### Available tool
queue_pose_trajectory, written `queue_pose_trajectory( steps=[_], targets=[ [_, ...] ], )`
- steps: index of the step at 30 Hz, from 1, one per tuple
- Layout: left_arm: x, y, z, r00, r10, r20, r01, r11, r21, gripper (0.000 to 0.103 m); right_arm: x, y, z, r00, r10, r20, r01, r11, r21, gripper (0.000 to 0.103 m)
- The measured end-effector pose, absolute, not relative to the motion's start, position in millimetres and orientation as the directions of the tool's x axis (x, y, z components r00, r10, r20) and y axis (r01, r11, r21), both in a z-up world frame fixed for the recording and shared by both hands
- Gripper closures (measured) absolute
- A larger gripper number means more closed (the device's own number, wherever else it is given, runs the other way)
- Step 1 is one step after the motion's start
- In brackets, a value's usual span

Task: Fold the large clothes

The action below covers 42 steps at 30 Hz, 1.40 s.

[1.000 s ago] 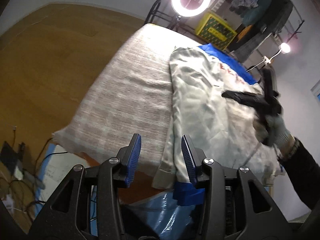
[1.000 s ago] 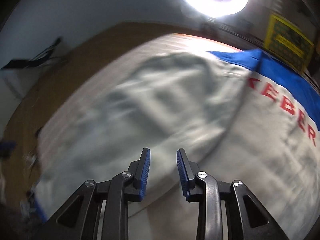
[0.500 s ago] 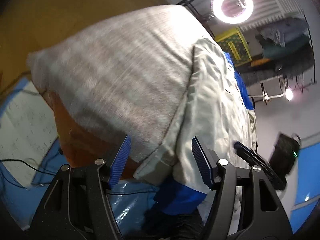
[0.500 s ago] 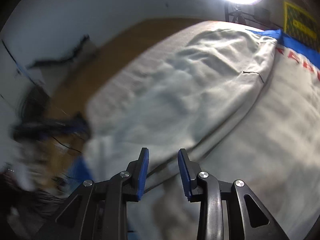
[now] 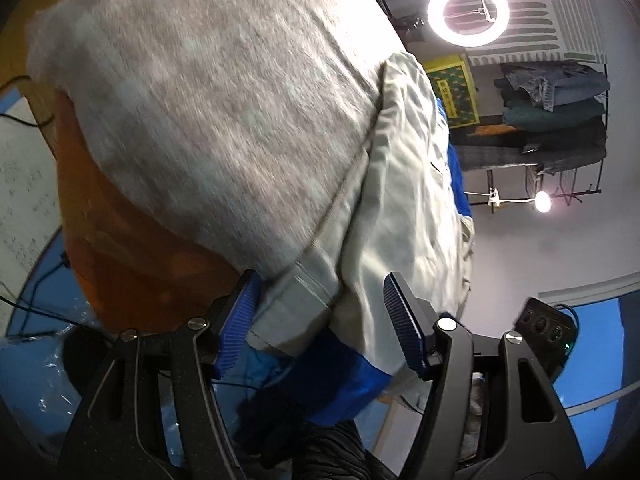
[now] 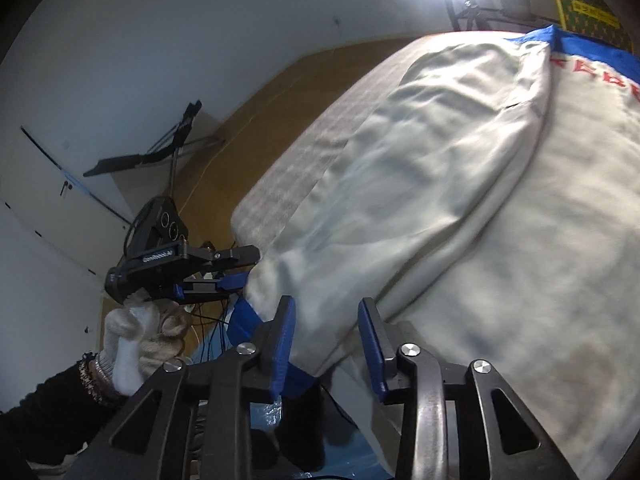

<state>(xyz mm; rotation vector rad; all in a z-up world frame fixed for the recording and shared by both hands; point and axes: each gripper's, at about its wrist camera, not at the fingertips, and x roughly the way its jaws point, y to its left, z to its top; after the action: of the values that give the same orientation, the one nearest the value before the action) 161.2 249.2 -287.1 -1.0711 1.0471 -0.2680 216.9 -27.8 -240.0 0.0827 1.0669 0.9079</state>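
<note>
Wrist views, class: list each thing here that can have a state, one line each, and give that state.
Cream jacket with blue trim: folded lengthwise on the grey blanket, near hem overhanging the edge.
Left gripper: open, jaws just widened, straddling the hem without pressing it.
Right gripper: open, hem edge between the pads.
Ring light: lit.

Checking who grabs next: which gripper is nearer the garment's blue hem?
About level. The left gripper straddles the blue hem at one corner; the right gripper straddles it farther along. Neither has clamped.
</note>
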Motion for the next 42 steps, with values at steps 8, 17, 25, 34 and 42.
queue_pose_trajectory(
  steps=[8,17,25,34,42],
  targets=[
    [149.8,240.5,-254.5,0.556,-0.661,-0.504,-0.19,0.489,-0.851,0.038,221.2,-5.4,-267.9,0.152,0.634,-0.758,-0.57,0.683,0.457,0.071],
    [162.6,215.5,-248.8,0.56,-0.551,-0.619,-0.21,0.628,-0.749,0.051,235.6,-19.3,-277.5,0.124,0.69,-0.713,-0.481,0.67,0.565,0.071],
    [156.7,178.3,-198.5,0.61,-0.465,-0.642,-0.019,0.8,-0.599,0.086,266.3,-45.5,-229.5,0.226,0.706,-0.671,-0.465,0.684,0.563,0.048],
    [155.1,145.0,-170.2,0.62,-0.491,-0.612,0.106,0.826,-0.554,0.087,332.8,6.2,-174.8,0.266,0.637,-0.723,-0.495,0.734,0.465,0.038],
    [159.3,129.7,-164.8,0.6,-0.528,-0.601,0.156,0.814,-0.56,0.088,375.8,103.1,-201.4,0.208,0.417,-0.885,-0.529,0.809,0.257,0.038]
  ],
)
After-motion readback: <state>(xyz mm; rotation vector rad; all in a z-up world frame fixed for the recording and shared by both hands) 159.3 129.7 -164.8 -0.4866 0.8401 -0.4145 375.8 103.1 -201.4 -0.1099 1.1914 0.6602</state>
